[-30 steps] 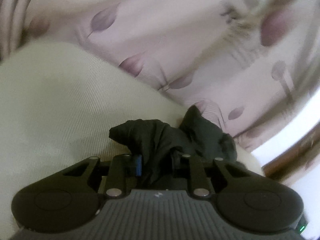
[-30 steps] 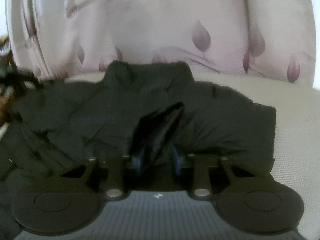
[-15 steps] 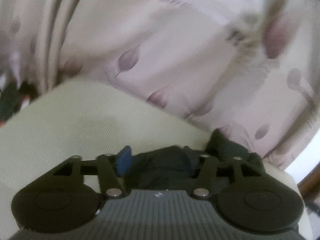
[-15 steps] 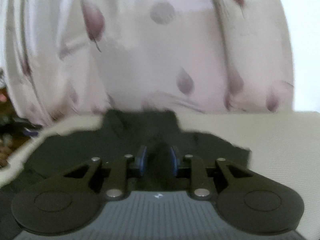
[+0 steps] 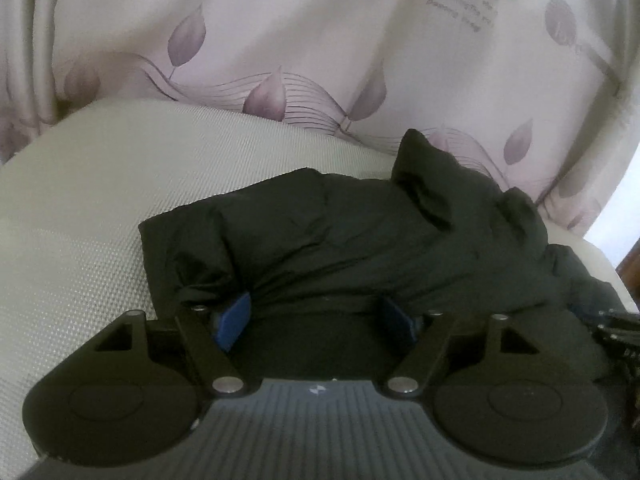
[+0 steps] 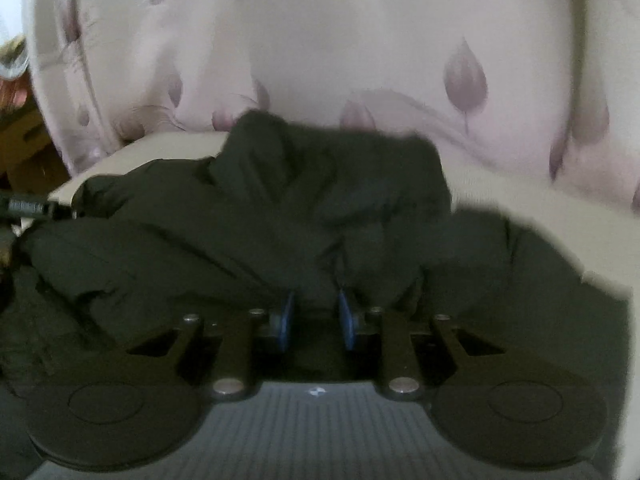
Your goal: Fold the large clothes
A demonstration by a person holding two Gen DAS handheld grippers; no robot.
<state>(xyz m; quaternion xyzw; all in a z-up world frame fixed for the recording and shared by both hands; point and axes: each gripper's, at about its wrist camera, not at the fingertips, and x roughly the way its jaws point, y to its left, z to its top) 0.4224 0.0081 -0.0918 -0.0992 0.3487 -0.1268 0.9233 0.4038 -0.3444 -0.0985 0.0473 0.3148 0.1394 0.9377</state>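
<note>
A large black padded jacket [image 5: 360, 236] lies bunched on a cream woven cushion [image 5: 92, 200]. My left gripper [image 5: 316, 316] is open, its blue pads wide apart at the jacket's near edge, with the fabric lying loose between and over them. In the right wrist view the same jacket [image 6: 280, 208] fills the middle. My right gripper [image 6: 316, 316] is shut on a fold of the jacket, pinched between its blue pads.
A pale curtain with purple leaf prints [image 5: 320, 40] hangs close behind the cushion and also shows in the right wrist view [image 6: 400, 40]. The other gripper's black frame [image 5: 616, 328] shows at the right edge. Brown furniture [image 6: 20, 140] stands at far left.
My left gripper has opened and let go of the jacket fabric, which now lies spread on the cushion. My right gripper has stayed pinched on its fold, and both views have shifted.
</note>
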